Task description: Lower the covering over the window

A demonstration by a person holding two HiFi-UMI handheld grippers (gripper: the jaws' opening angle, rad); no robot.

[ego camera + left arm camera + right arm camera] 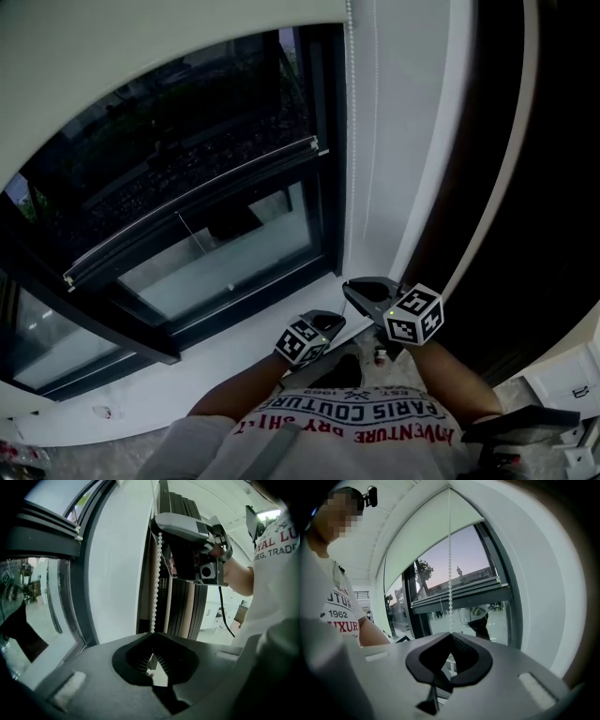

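Jaws of the left gripper [152, 635] were pressed together on the bead chain [158, 564], which rose straight out of their tips. The right gripper [450, 634] pinched the chain the same way, with a few beads showing below its dark ribbed pads. Both tools were smooth grey plastic, each with a black-and-white marker cube. In the head view they sat close together, low down just above the white window sill [216, 361]. I could not tell whether they held one strand of the loop or one each.

The chain was a string of small round white beads, evenly spaced and taut, running up beside the dark, glossy window frame [330, 112]. Beyond it, the glass [178, 150] was reflective and showed dusk sky and trees.

Highest and farthest was the covering, a pale, matte roller blind [426, 531] with a straight bottom edge. It covered only the top part of the window, and most of the pane below it was bare.

The step in hand looked like a pull on the chain to wind the blind down, and the task seemed far from done. With both hands so near the sill, little downward travel seemed left. The next move would likely call for one gripper to let go and take the chain higher up, while the other kept tension so the beads did not slip.
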